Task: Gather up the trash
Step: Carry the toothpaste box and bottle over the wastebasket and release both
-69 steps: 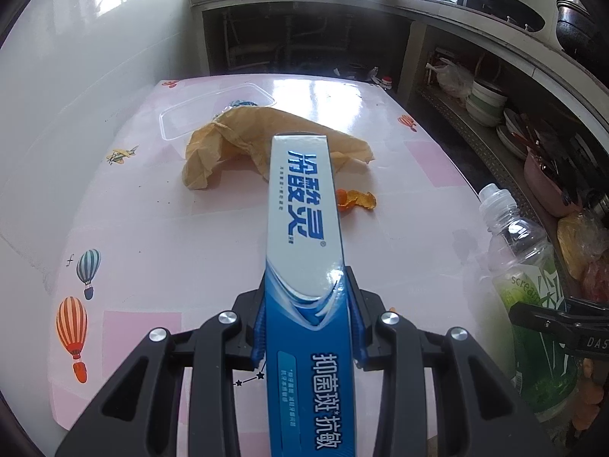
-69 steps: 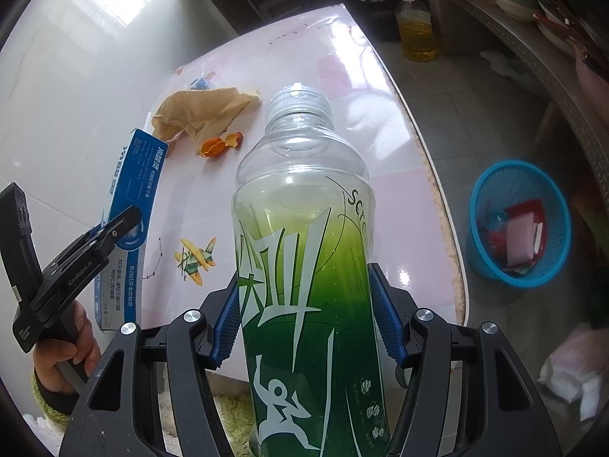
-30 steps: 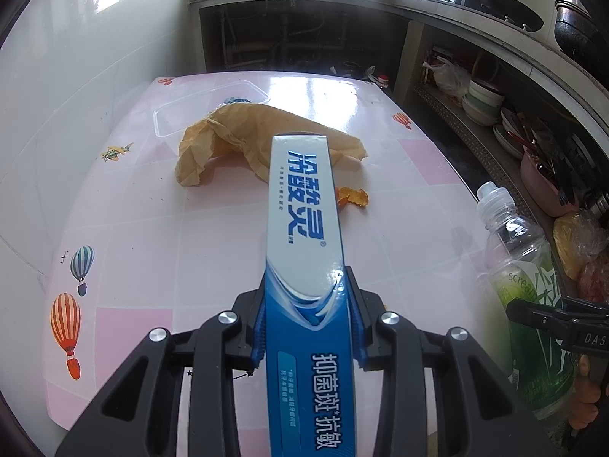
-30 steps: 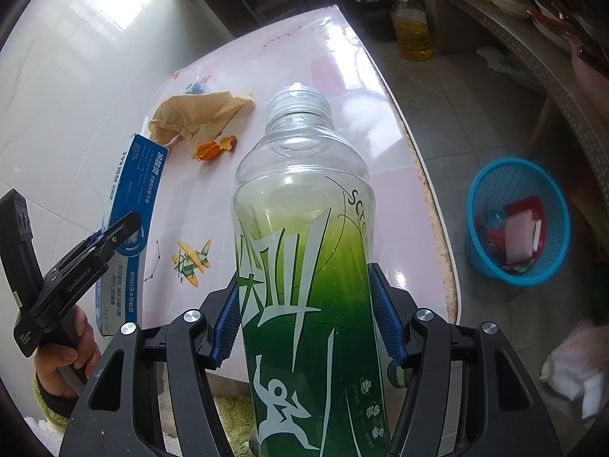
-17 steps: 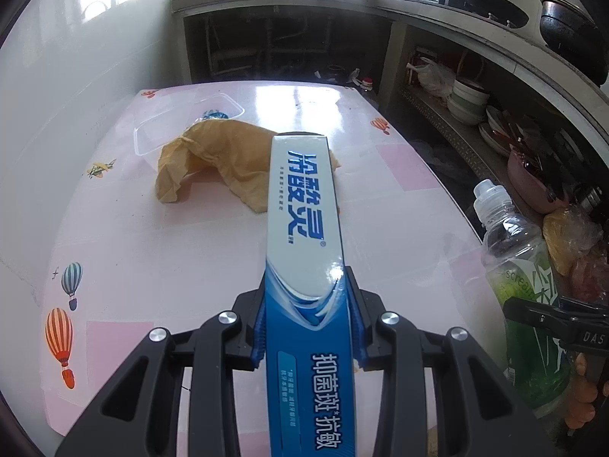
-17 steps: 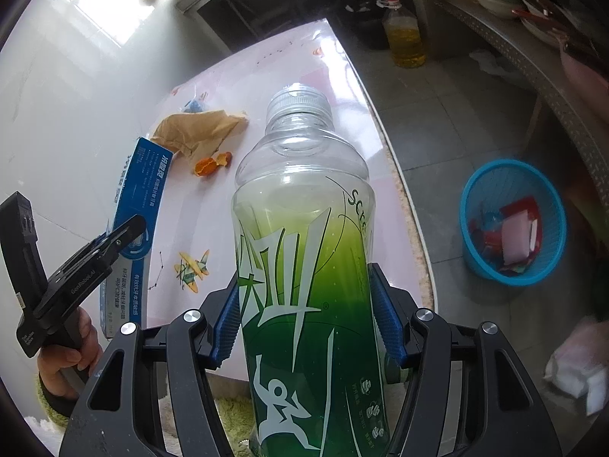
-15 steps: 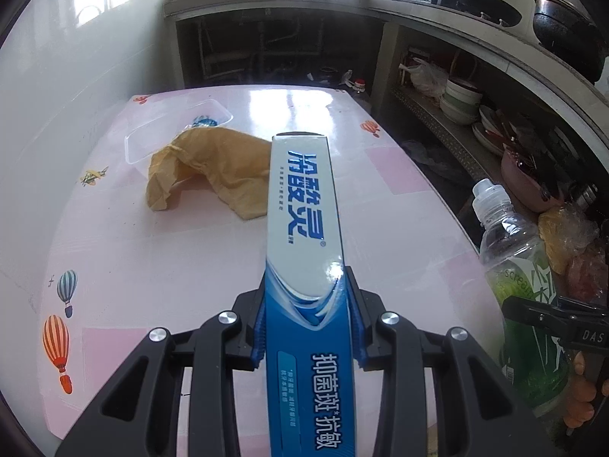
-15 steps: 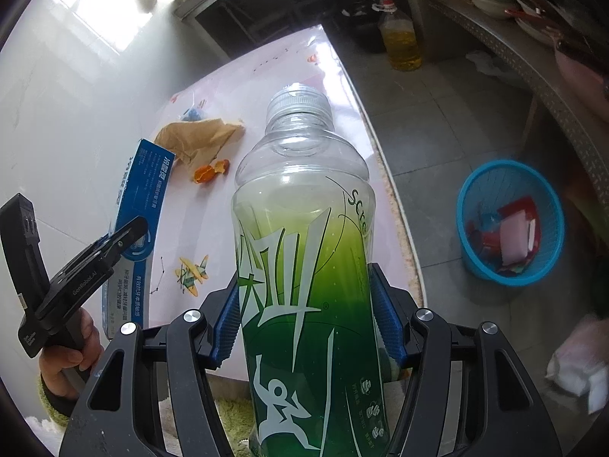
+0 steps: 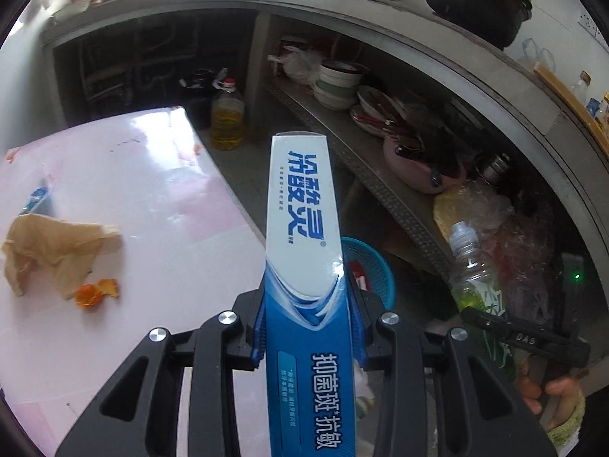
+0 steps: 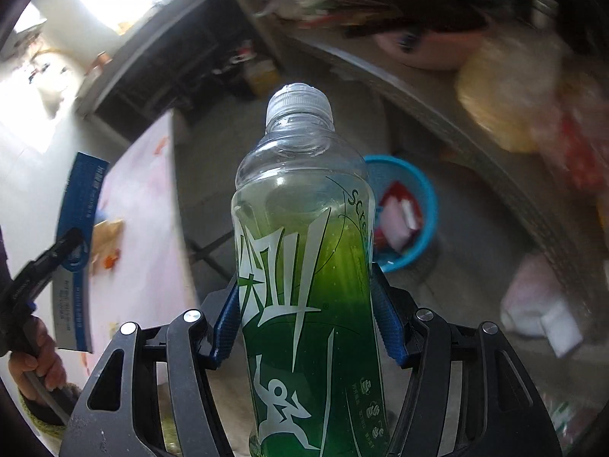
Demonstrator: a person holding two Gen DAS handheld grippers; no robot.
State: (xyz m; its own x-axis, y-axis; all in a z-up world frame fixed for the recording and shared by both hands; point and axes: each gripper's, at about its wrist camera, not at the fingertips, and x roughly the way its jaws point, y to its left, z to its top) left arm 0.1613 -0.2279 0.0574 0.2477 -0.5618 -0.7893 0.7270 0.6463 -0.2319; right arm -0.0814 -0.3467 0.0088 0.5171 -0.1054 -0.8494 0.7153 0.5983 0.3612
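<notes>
My left gripper is shut on a blue and white toothpaste box, held out past the table's right edge. My right gripper is shut on a green-labelled plastic bottle with a clear cap. A blue trash basket stands on the floor beyond the bottle; it also shows in the left wrist view, partly hidden by the box. The bottle also shows at the right of the left wrist view. The box also shows at the left of the right wrist view.
A crumpled tan paper bag and an orange peel scrap lie on the pink table. An oil jug stands on the floor. Shelves with bowls and a pink basin run along the right.
Both grippers have swung right, away from the table and toward the blue basket on the floor. Each keeps its hold. The right wrist view is now blurred by motion.
</notes>
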